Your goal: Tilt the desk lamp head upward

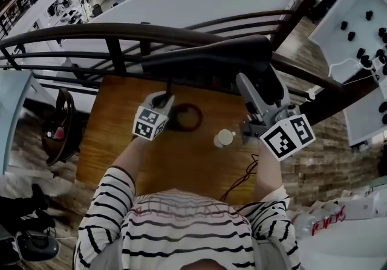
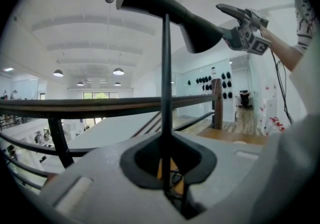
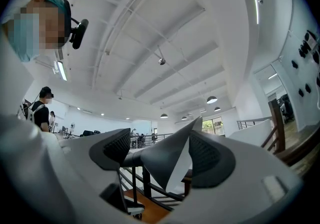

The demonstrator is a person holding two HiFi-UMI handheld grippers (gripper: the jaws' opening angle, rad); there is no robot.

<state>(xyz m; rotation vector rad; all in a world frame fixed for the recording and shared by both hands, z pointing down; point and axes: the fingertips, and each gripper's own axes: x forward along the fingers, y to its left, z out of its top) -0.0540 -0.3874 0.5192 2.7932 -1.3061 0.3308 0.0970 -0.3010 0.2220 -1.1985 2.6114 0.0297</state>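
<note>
A black desk lamp stands on the wooden table [image 1: 115,142], its long head [image 1: 205,57] over the far edge and its ring base [image 1: 187,116] below. In the left gripper view the head [image 2: 165,5] sits atop a thin stem [image 2: 165,92]. My left gripper [image 2: 167,168] is shut on that stem low down; the head view has it [image 1: 163,101] beside the base. My right gripper [image 1: 251,78] is raised at the head's wide end, jaws spread. In the right gripper view the flared shade [image 3: 170,153] lies between the pads of this gripper [image 3: 160,155], close to the right pad and apart from the left one.
A small white round object [image 1: 224,138] rests on the table by my right hand, and a thin cable [image 1: 242,178] runs to the near edge. A dark railing [image 1: 121,36] borders the table's far side. A dark round object [image 1: 60,127] stands on the floor to the left.
</note>
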